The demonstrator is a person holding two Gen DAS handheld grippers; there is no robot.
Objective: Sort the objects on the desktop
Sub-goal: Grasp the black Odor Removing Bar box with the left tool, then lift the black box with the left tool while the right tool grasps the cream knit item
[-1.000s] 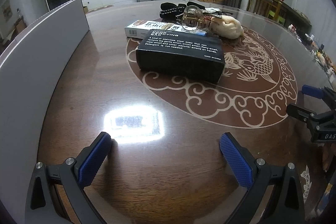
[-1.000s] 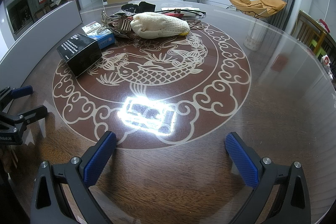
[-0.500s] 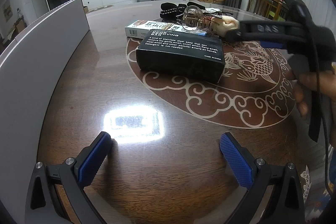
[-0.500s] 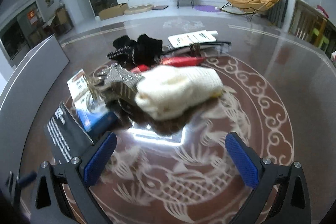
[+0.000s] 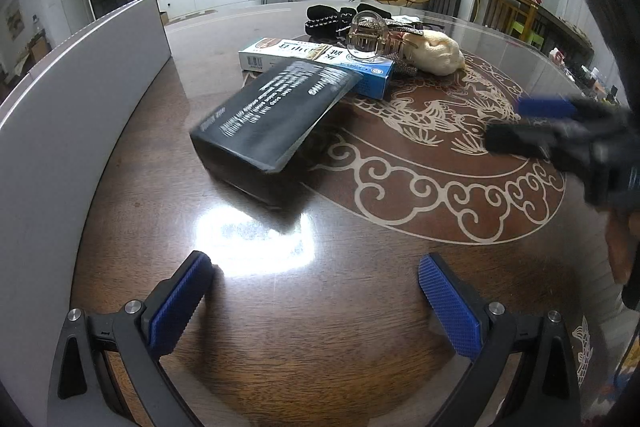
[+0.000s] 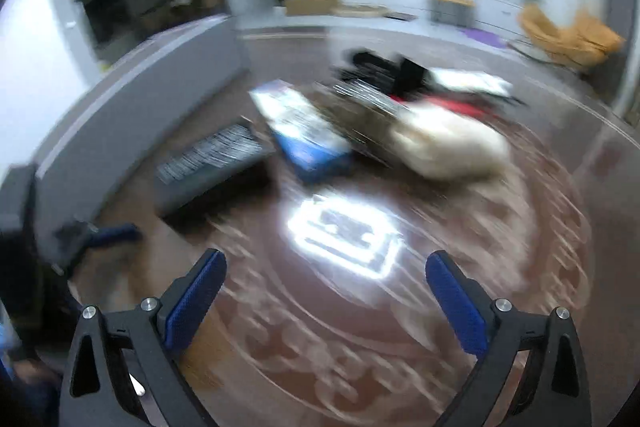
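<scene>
A black box with white print (image 5: 264,119) lies askew on the round brown table (image 5: 280,327), its far corner at the blue-and-white box (image 5: 320,61). Behind them sit a clear hair claw (image 5: 366,35), a cream knitted item (image 5: 438,53) and black fabric pieces (image 5: 340,17). My left gripper (image 5: 316,307) is open and empty, low over the near table edge. My right gripper (image 6: 324,299) is open and empty too, and shows blurred in the left wrist view (image 5: 552,123) right of the black box. The right wrist view is smeared; the black box (image 6: 216,163) and cream item (image 6: 448,143) show in it.
A tall grey panel (image 5: 80,75) curves along the table's left side. A lamp glare (image 5: 256,239) lies on the wood near the left gripper. A hand (image 5: 618,247) holds the right gripper at the right edge. Chairs and a TV stand beyond the table.
The black box has swung round and slid toward the left, now lying at an angle. The right gripper came across the table and sits lower right; its view is in fast motion.
</scene>
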